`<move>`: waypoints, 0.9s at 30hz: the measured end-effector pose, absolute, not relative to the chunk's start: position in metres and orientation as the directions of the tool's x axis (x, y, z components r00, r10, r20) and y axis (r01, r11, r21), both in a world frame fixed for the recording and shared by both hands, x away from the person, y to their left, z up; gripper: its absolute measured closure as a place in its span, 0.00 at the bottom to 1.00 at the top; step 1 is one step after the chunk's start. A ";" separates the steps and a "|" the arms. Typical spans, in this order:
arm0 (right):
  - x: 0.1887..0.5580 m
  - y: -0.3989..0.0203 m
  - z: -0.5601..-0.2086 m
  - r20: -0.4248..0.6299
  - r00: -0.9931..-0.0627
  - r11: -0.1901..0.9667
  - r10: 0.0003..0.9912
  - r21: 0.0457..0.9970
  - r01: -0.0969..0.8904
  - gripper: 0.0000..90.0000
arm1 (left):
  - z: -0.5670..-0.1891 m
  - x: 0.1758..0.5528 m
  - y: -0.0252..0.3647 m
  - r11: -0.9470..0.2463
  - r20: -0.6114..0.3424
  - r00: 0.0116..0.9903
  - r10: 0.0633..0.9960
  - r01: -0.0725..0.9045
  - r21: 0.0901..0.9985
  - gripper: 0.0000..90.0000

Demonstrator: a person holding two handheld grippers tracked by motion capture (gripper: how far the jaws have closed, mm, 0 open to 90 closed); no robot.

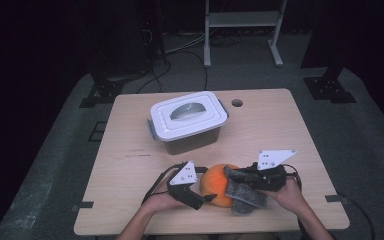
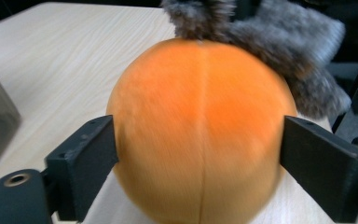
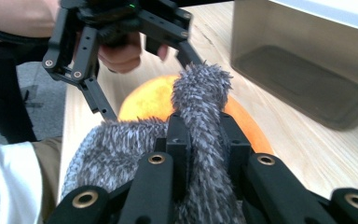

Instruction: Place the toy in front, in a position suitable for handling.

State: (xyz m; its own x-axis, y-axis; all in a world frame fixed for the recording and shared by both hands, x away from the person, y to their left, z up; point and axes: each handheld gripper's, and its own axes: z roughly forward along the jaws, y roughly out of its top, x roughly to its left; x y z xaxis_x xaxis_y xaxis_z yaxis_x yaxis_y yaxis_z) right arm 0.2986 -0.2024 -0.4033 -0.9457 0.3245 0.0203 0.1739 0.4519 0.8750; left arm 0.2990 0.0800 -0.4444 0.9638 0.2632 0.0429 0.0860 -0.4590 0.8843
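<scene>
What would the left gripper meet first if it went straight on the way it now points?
The orange ball, already between the open left gripper jaws; beyond it lies the grey furry cloth.

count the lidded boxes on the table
1: a white-lidded box stands at the far middle of the table, beyond the orange ball and grey fuzzy cloth. Nothing looks able to hide another.

Looks like some lab or recording studio setup: black curtains are hanging all around, cables (image 1: 180, 50) are trailing over grey carpet (image 1: 360, 130), stand feet (image 1: 330, 90) are sitting beside a lone wooden tabletop (image 1: 130, 150), white metal rack (image 1: 242, 30) behind.
</scene>
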 end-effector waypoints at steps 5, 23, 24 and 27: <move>0.290 -0.181 -0.400 -0.006 -0.961 0.460 0.278 0.879 0.127 0.86 | -0.442 0.288 0.075 -0.496 0.173 0.955 0.240 -0.033 0.868 0.31; 0.293 -0.186 -0.401 0.001 -0.961 0.449 0.277 0.884 0.130 0.86 | -0.440 0.287 0.076 -0.510 0.241 0.942 0.232 -0.093 0.855 0.35; 0.295 -0.190 -0.400 0.005 -0.958 0.440 0.286 0.887 0.136 0.86 | -0.439 0.286 0.077 -0.517 0.268 0.937 0.223 -0.119 0.848 0.36; 0.302 -0.202 -0.401 0.014 -0.940 0.431 0.341 0.886 0.170 0.86 | -0.438 0.287 0.079 -0.521 0.285 0.934 0.216 -0.136 0.843 0.37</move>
